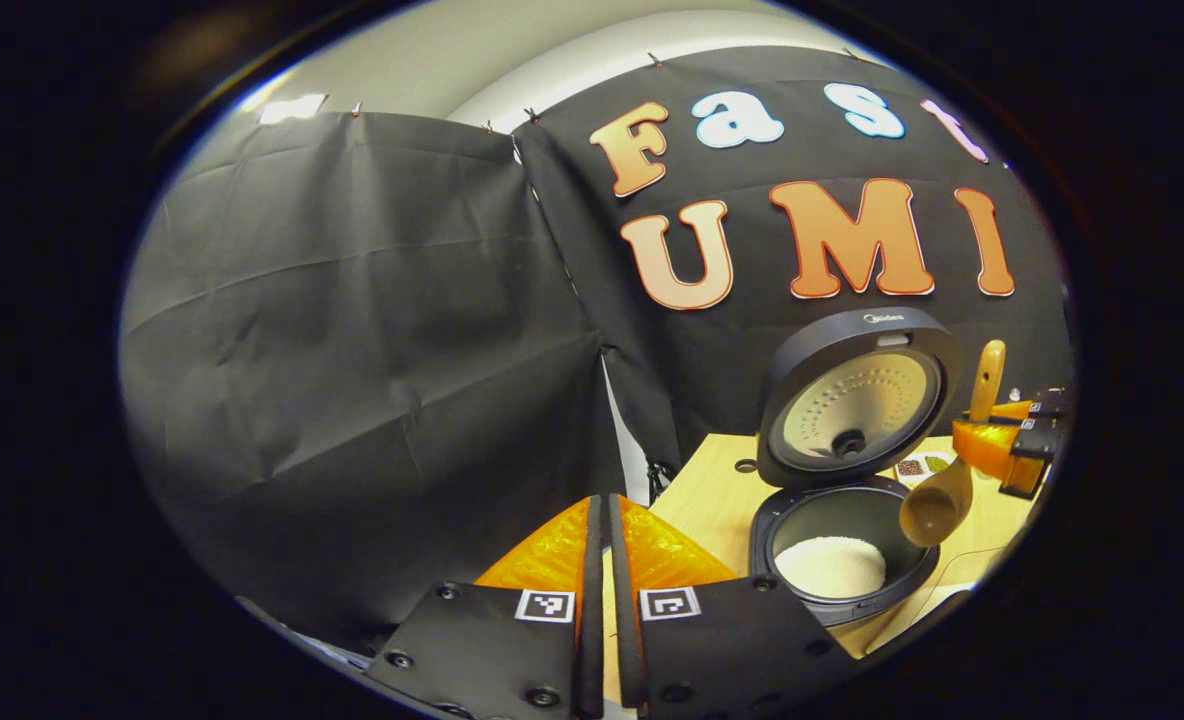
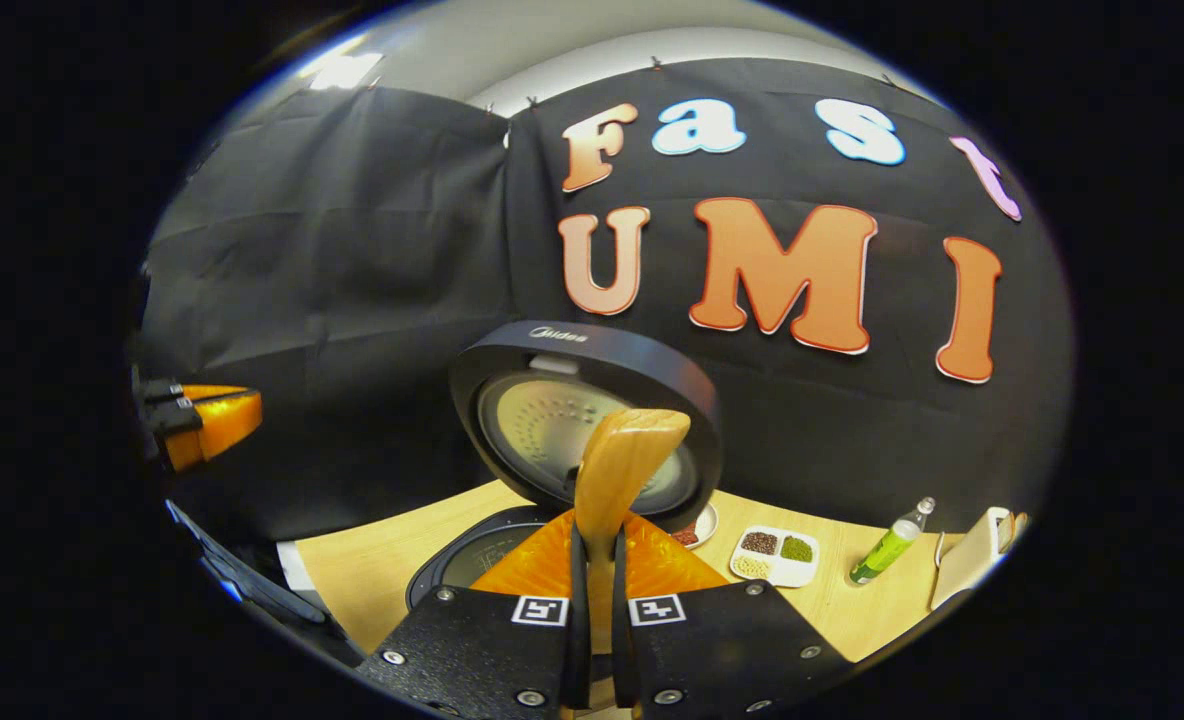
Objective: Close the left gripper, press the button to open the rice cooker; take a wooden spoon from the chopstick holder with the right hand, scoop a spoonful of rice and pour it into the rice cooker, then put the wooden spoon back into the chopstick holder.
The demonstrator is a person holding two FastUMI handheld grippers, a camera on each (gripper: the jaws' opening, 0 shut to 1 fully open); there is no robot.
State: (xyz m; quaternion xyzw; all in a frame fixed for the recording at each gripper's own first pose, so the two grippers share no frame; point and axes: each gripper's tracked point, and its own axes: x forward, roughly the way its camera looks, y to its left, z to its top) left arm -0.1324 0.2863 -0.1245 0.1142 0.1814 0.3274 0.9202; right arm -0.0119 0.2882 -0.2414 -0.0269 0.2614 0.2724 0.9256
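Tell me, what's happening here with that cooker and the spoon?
A person is working two handheld grippers at a table. The rice cooker stands open, lid up, with white rice in its pot. The right gripper is clamped on the wooden spoon, whose bowl hangs tipped over the cooker's rim. The left gripper is shut and empty, held away to the side.

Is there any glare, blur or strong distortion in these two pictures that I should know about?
Left gripper view: fisheye bending curves the cloth wall; the rice cooker and wooden spoon sit near the rim but stay sharp; a ceiling light glares top left. Right gripper view: the spoon handle looms large and slightly soft; the small bottle is sharp.
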